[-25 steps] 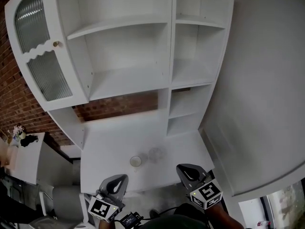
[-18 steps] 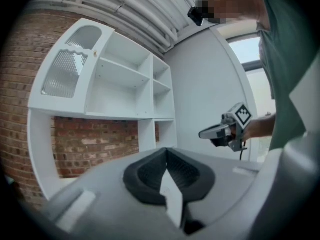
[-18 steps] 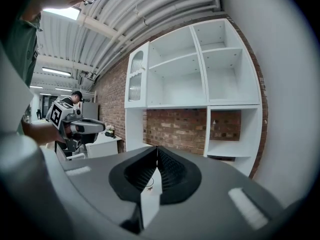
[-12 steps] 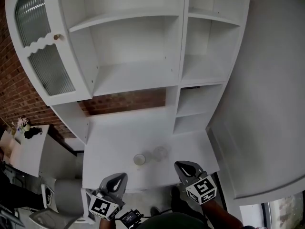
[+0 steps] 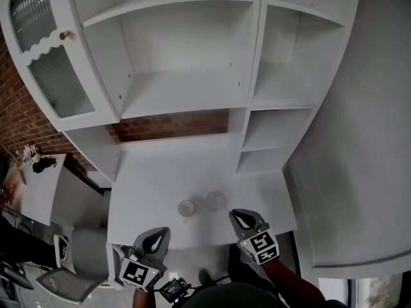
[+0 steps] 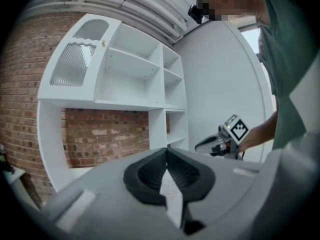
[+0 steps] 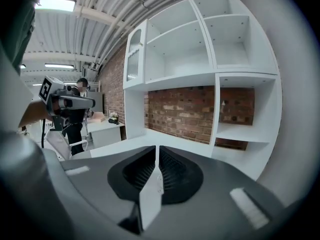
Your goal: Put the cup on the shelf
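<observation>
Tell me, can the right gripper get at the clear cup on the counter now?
Probably yes. The right gripper is close to the clear cup, with only bare counter between them. Its jaws have just been opening, with nothing between them.

Bright, even light; ceiling lamp glares; both gripper views fisheye w/ dark corners, soft foreground
</observation>
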Motion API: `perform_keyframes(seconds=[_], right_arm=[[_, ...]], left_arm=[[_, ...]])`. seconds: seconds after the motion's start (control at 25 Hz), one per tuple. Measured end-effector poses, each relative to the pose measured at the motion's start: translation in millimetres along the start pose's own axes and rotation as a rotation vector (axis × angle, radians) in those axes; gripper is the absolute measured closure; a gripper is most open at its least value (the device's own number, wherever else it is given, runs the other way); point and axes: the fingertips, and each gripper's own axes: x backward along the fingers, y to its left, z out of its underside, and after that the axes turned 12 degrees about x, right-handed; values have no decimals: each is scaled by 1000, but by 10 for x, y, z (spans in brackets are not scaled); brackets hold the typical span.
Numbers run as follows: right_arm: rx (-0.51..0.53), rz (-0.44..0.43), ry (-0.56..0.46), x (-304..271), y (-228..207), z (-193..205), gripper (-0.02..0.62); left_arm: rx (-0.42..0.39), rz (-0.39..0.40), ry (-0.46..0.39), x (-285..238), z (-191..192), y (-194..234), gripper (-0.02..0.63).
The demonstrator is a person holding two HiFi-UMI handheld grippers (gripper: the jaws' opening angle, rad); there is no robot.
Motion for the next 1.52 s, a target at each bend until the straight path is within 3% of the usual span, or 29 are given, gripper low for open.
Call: perform_keyframes(seconds=[1.52], right_arm=[[-89,-69,295,-1149,152,1742,486]], left_arm=[[58,-54,171,-517,1076,512,604]])
